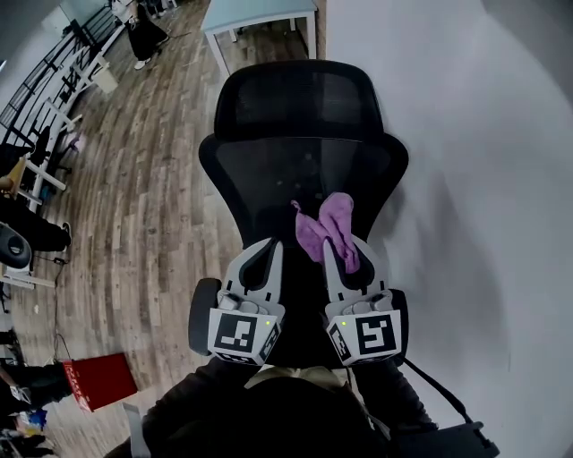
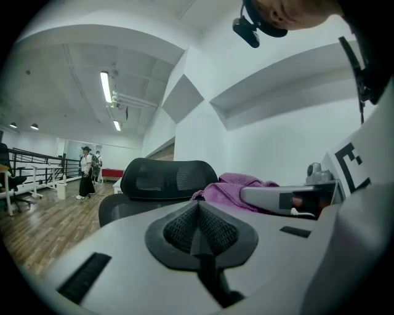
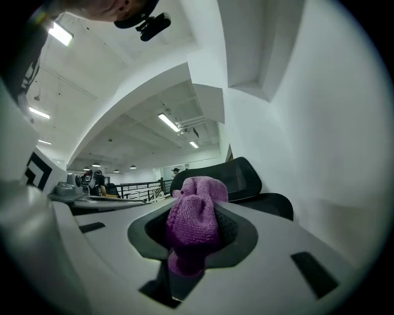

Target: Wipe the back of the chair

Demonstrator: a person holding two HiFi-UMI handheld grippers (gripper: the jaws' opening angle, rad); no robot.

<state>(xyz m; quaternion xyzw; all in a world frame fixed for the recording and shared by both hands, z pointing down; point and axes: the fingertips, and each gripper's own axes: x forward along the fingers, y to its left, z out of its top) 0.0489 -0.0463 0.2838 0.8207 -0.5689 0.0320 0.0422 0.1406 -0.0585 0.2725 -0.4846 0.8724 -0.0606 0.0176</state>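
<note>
The right gripper (image 1: 347, 253) is clamped on a purple cloth (image 1: 324, 221), which bunches over the middle of the black mesh chair back (image 1: 260, 174), below the headrest (image 1: 300, 98). Whether the cloth touches the mesh cannot be told. The left gripper (image 1: 267, 255) hangs just beside it, jaws pressed together on nothing.

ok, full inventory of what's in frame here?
chair: 1, black mesh with headrest, centre, beside the wall
cloth: 1, purple, over the chair back
table: 1, pale top, white legs, beyond the chair
red item: 1, red, on the floor at lower left; box or bag, cannot tell
railing: 1, black, far left
bystander: 1, dark clothes, far across the room
wall: 1, white, right side
floor: wood planks, left side
left gripper: 1, grey, jaws shut, empty
right gripper: 1, grey, jaws shut on the cloth
</note>
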